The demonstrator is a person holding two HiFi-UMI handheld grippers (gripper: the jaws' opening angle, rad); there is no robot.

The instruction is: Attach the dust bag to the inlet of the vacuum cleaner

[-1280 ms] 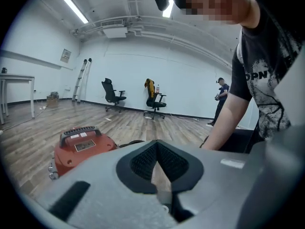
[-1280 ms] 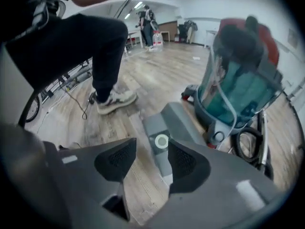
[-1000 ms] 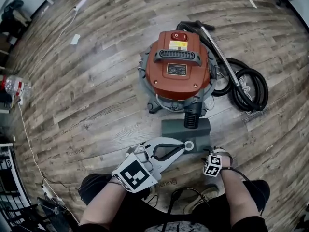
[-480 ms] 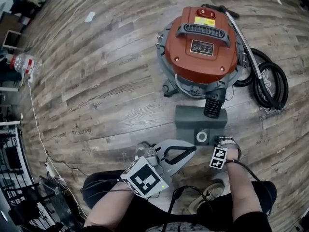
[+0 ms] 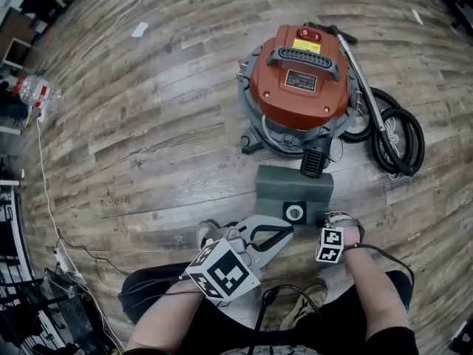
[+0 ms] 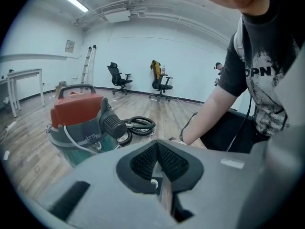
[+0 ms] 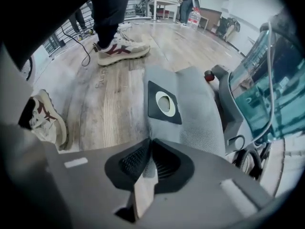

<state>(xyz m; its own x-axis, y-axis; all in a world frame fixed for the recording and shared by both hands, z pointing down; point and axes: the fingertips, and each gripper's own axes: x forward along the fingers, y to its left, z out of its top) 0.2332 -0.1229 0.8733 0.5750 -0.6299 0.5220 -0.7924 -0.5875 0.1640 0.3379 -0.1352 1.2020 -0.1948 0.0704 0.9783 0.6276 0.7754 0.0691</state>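
Grey fabric dust bag (image 5: 275,186) lies by the red-topped canister vacuum cleaner (image 5: 299,83); right gripper (image 7: 150,143), jaws just closing, pinches its edge; left gripper (image 6: 157,146) closed, empty.

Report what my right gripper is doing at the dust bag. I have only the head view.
Observer: In the right gripper view, the fingers of the right gripper have just been closing and now pinch the near edge of the dust bag.
Operator: Check the left one.
Observer: The left gripper has its fingers shut, with nothing held between them.
Operator: Say how the inlet sits.
Observer: The left gripper view shows the inlet sticking out partway up the side of the vacuum cleaner, raised off the floor.
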